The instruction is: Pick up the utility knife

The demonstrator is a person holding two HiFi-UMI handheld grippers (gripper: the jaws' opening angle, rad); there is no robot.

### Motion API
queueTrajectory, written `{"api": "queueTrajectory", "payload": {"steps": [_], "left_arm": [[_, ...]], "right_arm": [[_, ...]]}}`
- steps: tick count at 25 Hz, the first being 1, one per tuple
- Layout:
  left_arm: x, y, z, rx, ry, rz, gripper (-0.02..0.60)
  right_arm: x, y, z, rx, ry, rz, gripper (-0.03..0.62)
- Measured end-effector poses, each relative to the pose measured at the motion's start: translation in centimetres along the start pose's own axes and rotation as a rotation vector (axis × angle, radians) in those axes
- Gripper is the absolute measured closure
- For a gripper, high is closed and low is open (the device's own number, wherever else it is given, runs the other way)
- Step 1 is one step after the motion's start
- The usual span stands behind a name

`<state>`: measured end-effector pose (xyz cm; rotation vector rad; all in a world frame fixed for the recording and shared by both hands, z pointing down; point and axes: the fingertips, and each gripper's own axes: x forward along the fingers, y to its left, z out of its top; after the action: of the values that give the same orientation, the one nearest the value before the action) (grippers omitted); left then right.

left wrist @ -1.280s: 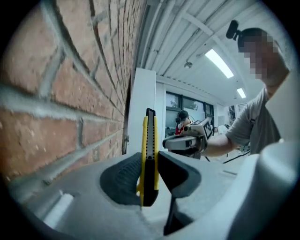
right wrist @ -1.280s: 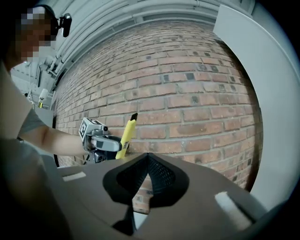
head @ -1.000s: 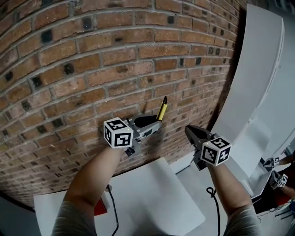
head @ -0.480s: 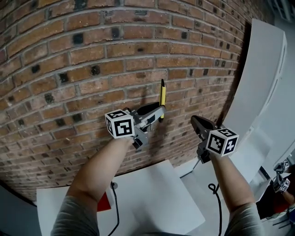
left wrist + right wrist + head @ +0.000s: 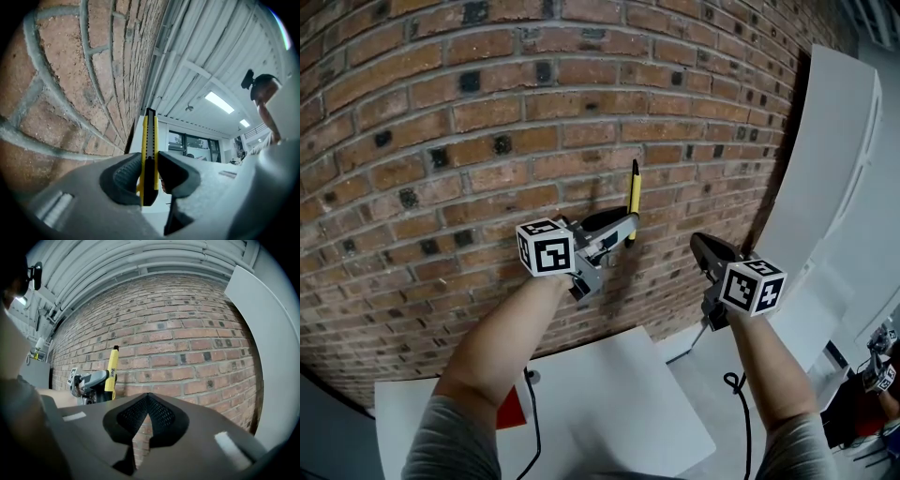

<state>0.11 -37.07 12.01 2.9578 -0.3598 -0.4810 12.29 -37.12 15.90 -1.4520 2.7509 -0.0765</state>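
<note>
A yellow and black utility knife (image 5: 633, 199) stands upright in front of the brick wall, pinched near its lower end by my left gripper (image 5: 623, 228). In the left gripper view the knife (image 5: 149, 154) sits between the two dark pads (image 5: 124, 180), which press on both of its sides. My right gripper (image 5: 701, 248) is held up beside it, a little to the right, its jaws closed tip to tip with nothing in them (image 5: 148, 398). From the right gripper view the knife (image 5: 111, 372) and the left gripper (image 5: 96, 380) show at the left.
A brick wall (image 5: 487, 112) fills the space straight ahead, close to both grippers. A white table (image 5: 609, 403) lies below, with a red patch (image 5: 511, 412) and cables (image 5: 733, 394) on it. A tall white panel (image 5: 830, 169) stands at the right.
Both grippers rose in front of the wall, and the knife went from tilted to upright. Over the last half second little has moved.
</note>
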Motion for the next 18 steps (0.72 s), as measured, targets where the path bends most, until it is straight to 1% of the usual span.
{"api": "queueTrajectory", "payload": {"steps": [7,13,18], "left_arm": [[0.2,-0.6,0.4,-0.002,-0.001,-0.012,0.463],[0.4,-0.8,0.3,-0.006,-0.006,-0.017,0.463],[0.4,-0.8,0.3,-0.006,-0.003,-0.016,0.463]], "right_arm": [[-0.6,0.5,0.8,0.006,-0.012,0.01,0.586],[-1.0,0.3,0.9,-0.001,-0.024,-0.014,0.586],[-1.2,0.5,1.1,-0.014,-0.019,-0.014,0.586]]}}
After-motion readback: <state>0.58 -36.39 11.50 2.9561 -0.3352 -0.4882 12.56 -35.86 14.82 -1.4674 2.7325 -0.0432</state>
